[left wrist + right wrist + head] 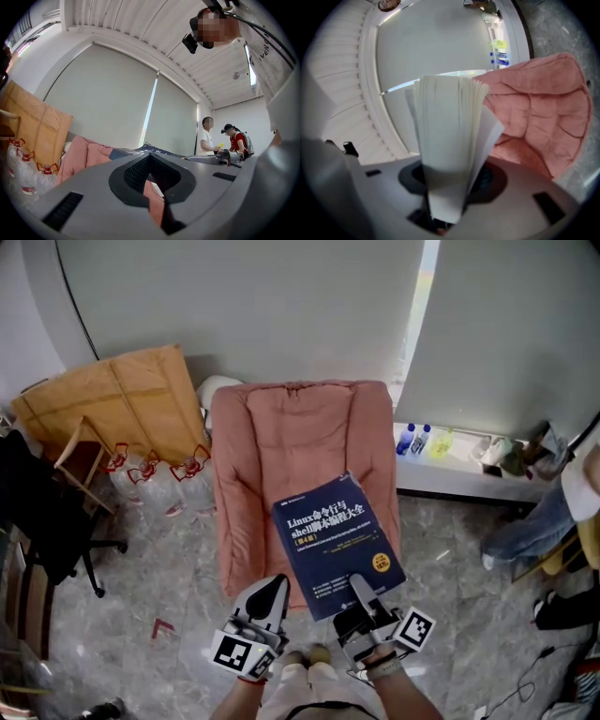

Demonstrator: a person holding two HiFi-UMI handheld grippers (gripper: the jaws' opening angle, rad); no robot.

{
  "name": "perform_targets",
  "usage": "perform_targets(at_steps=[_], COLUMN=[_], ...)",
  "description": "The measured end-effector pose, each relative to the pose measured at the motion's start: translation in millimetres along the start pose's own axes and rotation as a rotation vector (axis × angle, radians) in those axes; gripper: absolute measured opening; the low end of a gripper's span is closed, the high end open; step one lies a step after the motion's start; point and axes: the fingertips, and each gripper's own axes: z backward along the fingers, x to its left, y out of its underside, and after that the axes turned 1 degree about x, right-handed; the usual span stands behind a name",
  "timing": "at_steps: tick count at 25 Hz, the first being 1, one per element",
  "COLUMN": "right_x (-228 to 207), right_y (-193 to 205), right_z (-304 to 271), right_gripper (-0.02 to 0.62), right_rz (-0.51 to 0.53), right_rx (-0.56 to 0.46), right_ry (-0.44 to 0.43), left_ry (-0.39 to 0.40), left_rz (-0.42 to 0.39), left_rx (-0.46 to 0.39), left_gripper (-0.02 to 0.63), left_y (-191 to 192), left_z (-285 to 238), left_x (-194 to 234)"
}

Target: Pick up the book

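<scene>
The right gripper has its jaws clamped on the book at its near edge. The left gripper, closed and empty, sits beside the book's near-left corner.

The book has a smooth dark-blue cover with a slight sheen; its pages are matt off-white paper; the armchair cushion is soft quilted pink cloth; the floor is polished grey stone tile; the cardboard is dull brown; the left gripper and right gripper are smooth matt grey plastic.
</scene>
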Motion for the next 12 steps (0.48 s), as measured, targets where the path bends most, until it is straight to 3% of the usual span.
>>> perform_targets(at_steps=[12], right_x=[-0.4], right_y=[0.7], right_z=[0.6], right_gripper=[0.176], right_rz=[-0.01], right_rx=[-0.007], right_ry=[-0.002], left_ry=[0.0], left_rz=[0.008], left_rx=[0.004], left_gripper=[0.015], left_y=[2.5], left_z=[1.8], left_x=[0.1])
